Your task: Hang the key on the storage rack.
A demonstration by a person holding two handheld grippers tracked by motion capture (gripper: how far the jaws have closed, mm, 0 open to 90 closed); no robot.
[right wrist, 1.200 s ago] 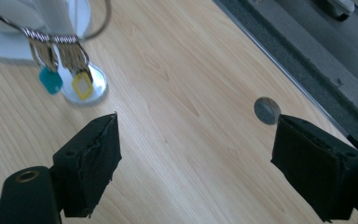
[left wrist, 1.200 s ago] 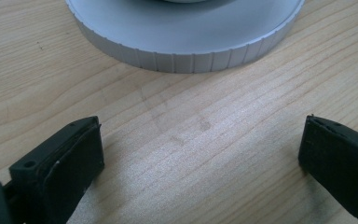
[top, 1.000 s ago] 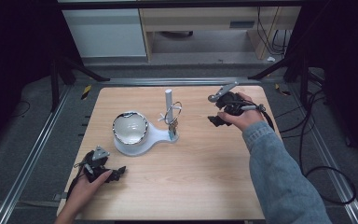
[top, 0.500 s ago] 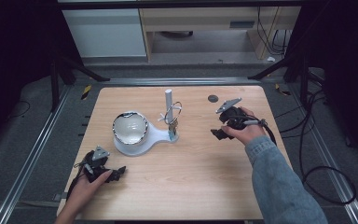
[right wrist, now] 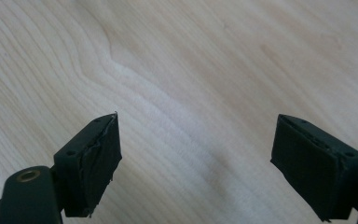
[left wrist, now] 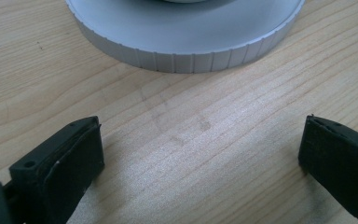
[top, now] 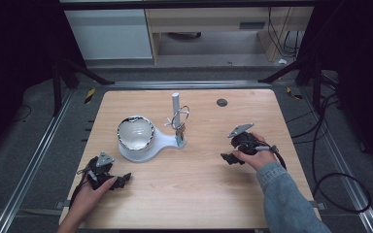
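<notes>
My right gripper (top: 229, 159) sits low over the bare tabletop (top: 194, 194), jaws wide and empty; my left gripper (top: 122, 180) waits wide and empty too, near the white stand (top: 148, 143); its key ring (top: 180, 118) hangs on the post; I might knock it over reaching in.

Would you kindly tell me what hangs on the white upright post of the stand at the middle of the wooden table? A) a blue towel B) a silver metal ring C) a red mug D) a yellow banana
B: in the high view a silver metal ring hangs on the white upright post, beside the stand's round white dish.
</notes>
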